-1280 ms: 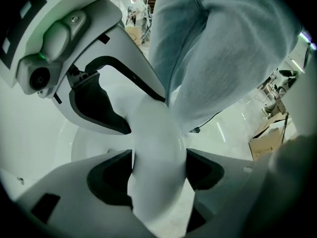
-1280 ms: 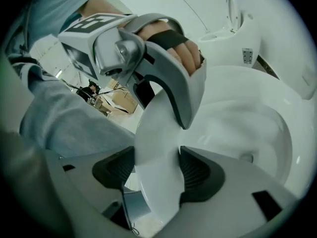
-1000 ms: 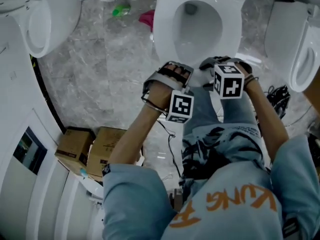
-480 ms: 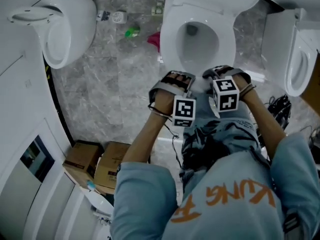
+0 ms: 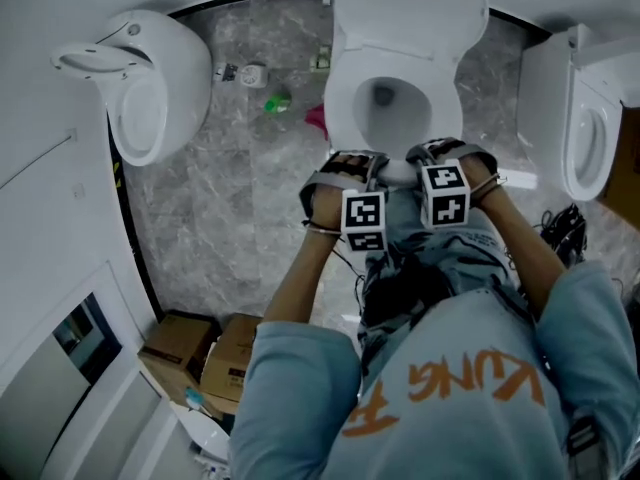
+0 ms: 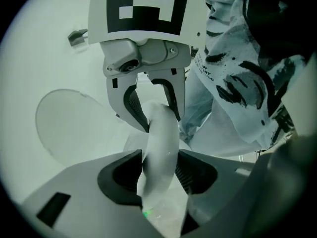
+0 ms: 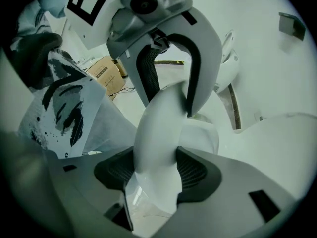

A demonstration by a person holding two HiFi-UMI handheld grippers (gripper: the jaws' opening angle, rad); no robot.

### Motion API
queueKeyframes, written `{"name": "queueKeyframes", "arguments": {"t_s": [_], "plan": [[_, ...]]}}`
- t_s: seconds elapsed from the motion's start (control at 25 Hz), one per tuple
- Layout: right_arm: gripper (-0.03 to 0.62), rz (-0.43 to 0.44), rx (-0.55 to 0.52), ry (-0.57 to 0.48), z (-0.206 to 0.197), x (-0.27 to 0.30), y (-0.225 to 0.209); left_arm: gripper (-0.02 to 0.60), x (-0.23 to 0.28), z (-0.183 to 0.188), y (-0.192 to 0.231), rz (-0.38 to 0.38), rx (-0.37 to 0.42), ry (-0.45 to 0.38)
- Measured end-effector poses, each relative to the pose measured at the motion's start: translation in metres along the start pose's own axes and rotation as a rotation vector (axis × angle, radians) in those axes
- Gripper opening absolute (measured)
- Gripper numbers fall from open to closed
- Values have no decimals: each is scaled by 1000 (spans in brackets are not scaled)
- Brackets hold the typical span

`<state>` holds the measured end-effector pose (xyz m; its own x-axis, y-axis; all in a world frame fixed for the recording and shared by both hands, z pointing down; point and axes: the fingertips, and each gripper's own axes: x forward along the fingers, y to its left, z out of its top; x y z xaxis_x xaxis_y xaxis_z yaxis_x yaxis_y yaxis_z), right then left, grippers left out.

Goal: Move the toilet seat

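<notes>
grey marble floor [image 5: 228, 220], white urinal [image 5: 150, 93], cardboard boxes [image 5: 228, 363]

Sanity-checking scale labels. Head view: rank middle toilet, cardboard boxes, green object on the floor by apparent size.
1. middle toilet
2. cardboard boxes, taken together
3. green object, by far the smallest

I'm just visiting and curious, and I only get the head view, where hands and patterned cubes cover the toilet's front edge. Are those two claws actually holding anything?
Observer: Yes. The left gripper view shows the left gripper, whose jaws have just been closing, gripping the white toilet seat from both sides.
Operator: And the other one?
Observer: The right gripper view shows the right gripper, jaws also just closing, clamped on that same seat's rim.
Operator: Side by side?
Observer: Yes; each gripper view shows the other gripper straddling the rim farther along, bare rim between them.
</notes>
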<state>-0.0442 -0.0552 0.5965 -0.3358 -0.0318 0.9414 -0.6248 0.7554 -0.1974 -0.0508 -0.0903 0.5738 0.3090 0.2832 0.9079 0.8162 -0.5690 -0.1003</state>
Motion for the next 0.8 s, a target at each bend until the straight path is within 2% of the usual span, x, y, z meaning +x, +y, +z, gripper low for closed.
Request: {"name": "queueKeyframes", "arguments": {"t_s": [0.12, 0.28, 0.36, 0.52, 0.64, 0.8], "plan": [[243, -46, 23, -7, -2, -14, -8, 184, -10, 7, 13, 13, 34, -1], [218, -126, 73, -37, -5, -38, -25, 184, -24, 18, 38, 74, 35, -13], [206, -161, 94, -52, -7, -50, -32, 179, -31, 23, 51, 117, 21, -23], [181, -225, 125, -58, -11, -72, -42, 161, -38, 31, 65, 167, -61, -57], [161, -296, 136, -32, -18, -90, -57, 160, -48, 38, 90, 212, -69, -53], [138, -383, 188, -48, -25, -108, -76, 155, -59, 49, 117, 261, -86, -56]]}}
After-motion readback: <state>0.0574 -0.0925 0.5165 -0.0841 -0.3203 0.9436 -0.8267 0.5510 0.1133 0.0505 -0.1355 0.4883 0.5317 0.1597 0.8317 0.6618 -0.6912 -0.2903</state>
